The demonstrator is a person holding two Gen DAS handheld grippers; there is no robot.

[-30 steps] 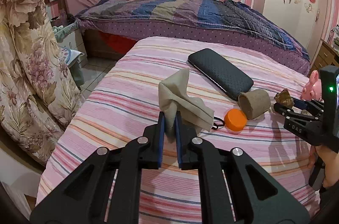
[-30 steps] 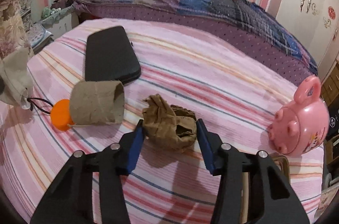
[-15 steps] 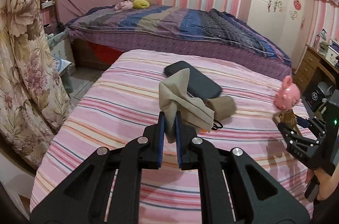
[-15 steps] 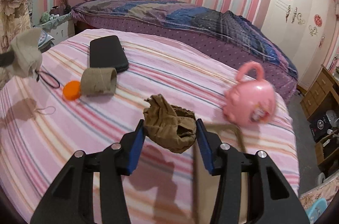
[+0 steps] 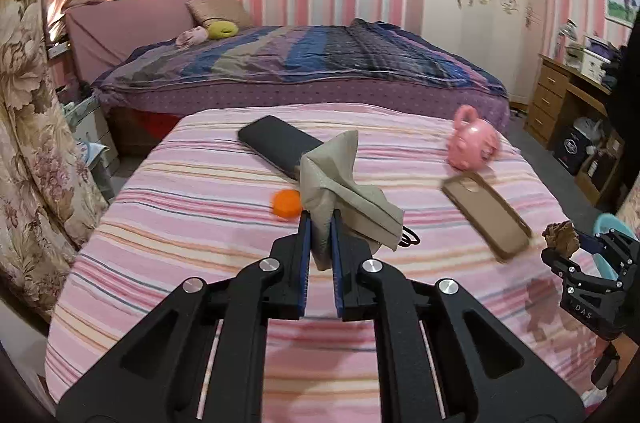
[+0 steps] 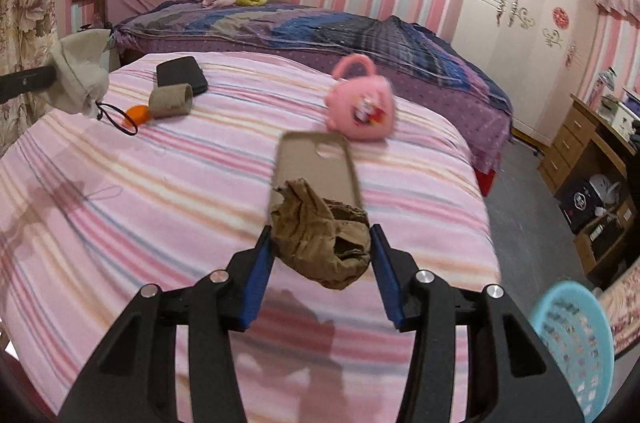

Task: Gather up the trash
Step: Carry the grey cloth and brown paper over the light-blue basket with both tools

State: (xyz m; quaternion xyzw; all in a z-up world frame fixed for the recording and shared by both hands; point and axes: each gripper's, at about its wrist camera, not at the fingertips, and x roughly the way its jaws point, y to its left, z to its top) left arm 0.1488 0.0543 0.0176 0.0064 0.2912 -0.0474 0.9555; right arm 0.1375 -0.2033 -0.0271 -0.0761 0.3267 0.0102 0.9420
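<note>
My left gripper (image 5: 319, 223) is shut on a crumpled beige tissue (image 5: 340, 187) and holds it above the pink striped bed (image 5: 180, 223). My right gripper (image 6: 322, 243) is shut on a crumpled brown paper wad (image 6: 320, 239), lifted over the bed's right side; it also shows at the right edge of the left wrist view (image 5: 562, 237). A cardboard roll (image 6: 171, 100) and an orange cap (image 5: 286, 203) lie on the bed. A light blue basket (image 6: 572, 343) stands on the floor at lower right.
A black case (image 5: 276, 145), a brown phone case (image 5: 486, 213) and a pink kettle toy (image 5: 472, 143) lie on the bed. A black cord loop (image 6: 118, 119) hangs by the tissue. A second bed (image 5: 300, 63) is behind. A floral curtain (image 5: 28, 143) hangs left.
Both grippers have lifted and pulled back from the bed with their loads. The right gripper has swung toward the bed's right edge, bringing the blue basket into view.
</note>
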